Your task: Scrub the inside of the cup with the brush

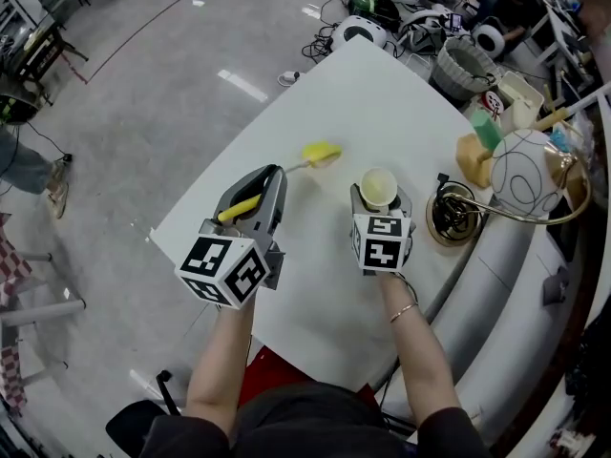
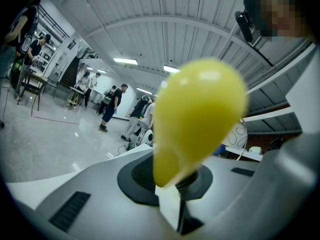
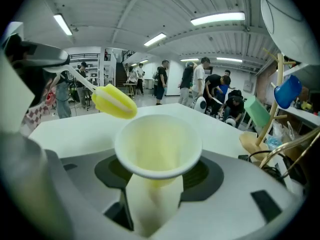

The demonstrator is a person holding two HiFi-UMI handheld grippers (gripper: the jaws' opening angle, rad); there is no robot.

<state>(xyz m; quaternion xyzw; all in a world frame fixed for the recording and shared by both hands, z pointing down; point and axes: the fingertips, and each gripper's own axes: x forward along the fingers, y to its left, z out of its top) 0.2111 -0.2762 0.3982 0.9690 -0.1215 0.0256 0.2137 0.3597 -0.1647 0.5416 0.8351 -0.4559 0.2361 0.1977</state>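
Two forearms (image 1: 225, 351) reach up from the bottom of the head view over the white counter (image 1: 315, 294), each carrying a tool with a marker cube. The left hand-held gripper (image 1: 273, 176) is over the counter's left half and is closed on the yellow handle of the brush (image 1: 321, 153). The brush's thin stem runs on to a yellow head over the middle of the counter. The right hand-held gripper (image 1: 380, 200) is near the counter's right edge, its jaws spread wide around the pale cup (image 1: 378, 187), whose mouth faces up. Brush head and cup are apart, the head lying to the cup's left and a little nearer the far corner. A round wire stand (image 1: 523, 175) stands beyond the right edge.

Seen from the left gripper view, the brush's yellow head fills the middle of the frame, and the jaws meet tightly on the white stem below it. People (image 2: 114, 106) stand on the grey floor (image 2: 45, 149) well behind.

Seen from the right gripper view, the cup sits between the jaws with its open mouth tipped toward the camera. Both jaws press on its tapering lower body, a wide grip with the cup held. The brush head shows beyond the cup's rim at the upper left, outside the cup, over the counter's far side.
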